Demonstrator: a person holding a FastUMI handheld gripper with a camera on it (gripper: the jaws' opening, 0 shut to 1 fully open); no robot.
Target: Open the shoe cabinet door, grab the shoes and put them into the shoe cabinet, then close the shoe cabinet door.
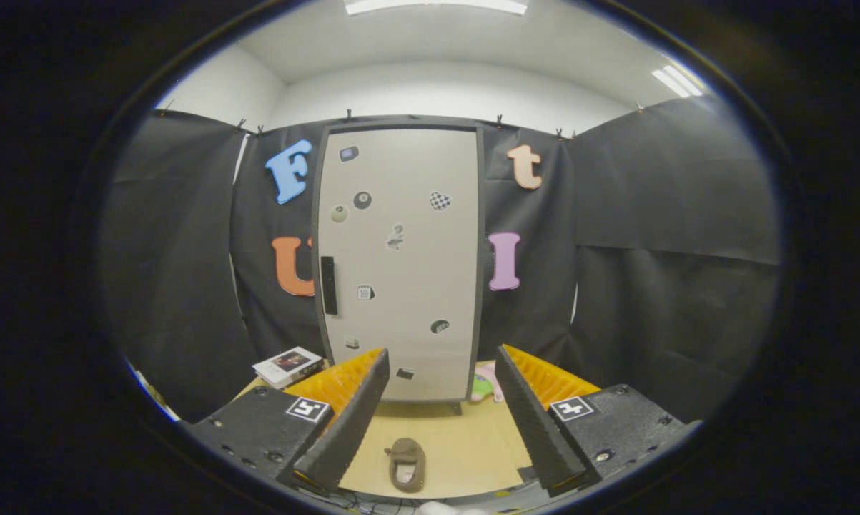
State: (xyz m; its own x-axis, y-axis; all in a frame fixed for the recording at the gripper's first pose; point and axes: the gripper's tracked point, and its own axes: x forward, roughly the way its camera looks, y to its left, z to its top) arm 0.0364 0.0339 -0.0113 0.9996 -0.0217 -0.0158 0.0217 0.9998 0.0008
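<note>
A tall grey shoe cabinet (399,265) stands at the back of the wooden table, its door closed. A black vertical handle (328,285) sits on the door's left side, and several small stickers dot the door. A brown slipper (406,464) lies on the table near the front edge, between and below my fingers. My gripper (442,372) is open, held well back from the cabinet, with nothing between its black fingers (351,422).
A small white box (288,366) lies on the table left of the cabinet. A pink and green soft object (484,385) sits at the cabinet's lower right corner. The wooden table (465,447) has bare room around the slipper. Black cloth walls surround the table.
</note>
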